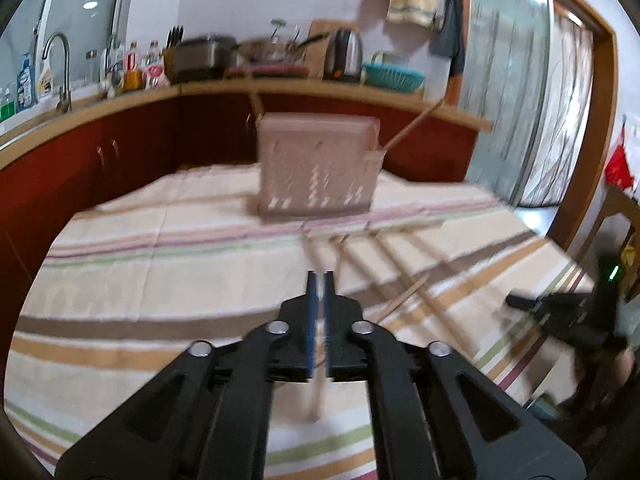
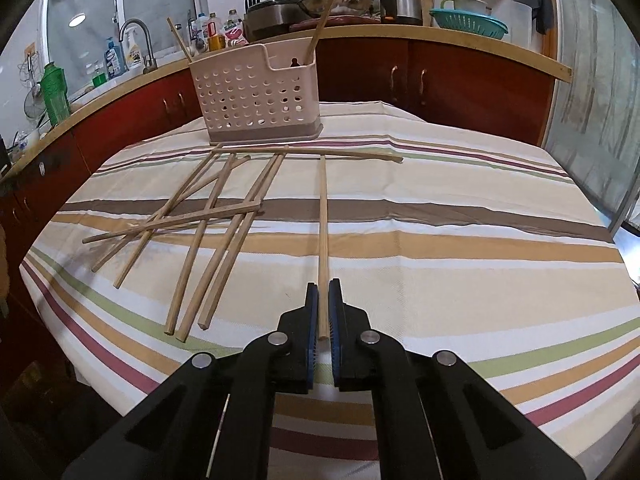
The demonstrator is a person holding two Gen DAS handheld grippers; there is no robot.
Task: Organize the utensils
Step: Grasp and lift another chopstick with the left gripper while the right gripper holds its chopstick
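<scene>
Wooden chopsticks (image 2: pixel 224 216) scattered before pink holder (image 2: pixel 256 96) (perforated, upright).

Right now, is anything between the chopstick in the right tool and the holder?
Nothing upright blocks the way. The right tool is shut on one chopstick pointing toward the holder. One chopstick lies flat across the cloth just before the holder; lifting clears it.

We see even indoor light from ceiling lamps mirrored in the window (image 2: pixel 88 16). Our left wrist view is smeared with motion blur; the right wrist view stays sharp. Both bend strongly and darken at the corners, with soft shadows.
</scene>
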